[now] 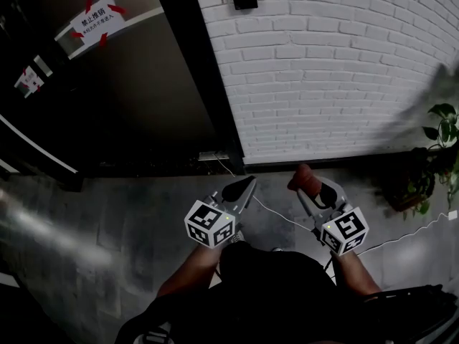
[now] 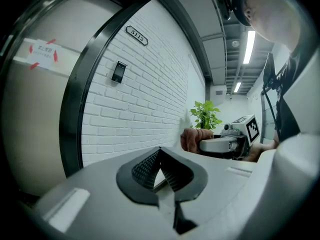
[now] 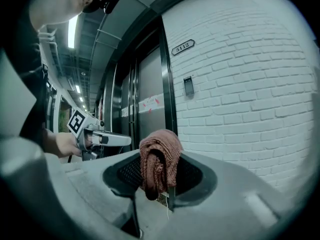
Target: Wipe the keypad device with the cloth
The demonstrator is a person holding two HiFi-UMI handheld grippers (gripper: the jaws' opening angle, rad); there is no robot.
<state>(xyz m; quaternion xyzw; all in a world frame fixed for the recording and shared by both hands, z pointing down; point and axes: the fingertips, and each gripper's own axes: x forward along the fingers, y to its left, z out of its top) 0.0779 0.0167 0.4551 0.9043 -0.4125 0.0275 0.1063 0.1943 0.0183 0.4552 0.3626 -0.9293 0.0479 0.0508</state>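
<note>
Two handheld grippers pointed toward a white brick wall (image 1: 323,70) beside a dark door (image 1: 143,99). The right gripper (image 1: 312,186) clenched a bunched reddish-brown cloth (image 3: 159,159) between its jaws, while the left gripper (image 2: 160,154) had its jaws pressed together on nothing. The keypad device (image 3: 188,85) hung on the wall near the door frame, below a number plate (image 3: 182,47), well apart from both grippers.

Ahead of you rises a white-painted brick wall (image 1: 323,63) carrying a small oval number plate (image 2: 136,35) that reads 5112. To your left, a black door frame (image 1: 192,70) borders a dark door (image 1: 143,99) with a paper notice (image 1: 97,21) taped on in red. Under you is a grey paved floor (image 1: 107,221). A potted plant (image 1: 445,120) stands at your right, and strip lights (image 2: 248,46) run along the ceiling.
</note>
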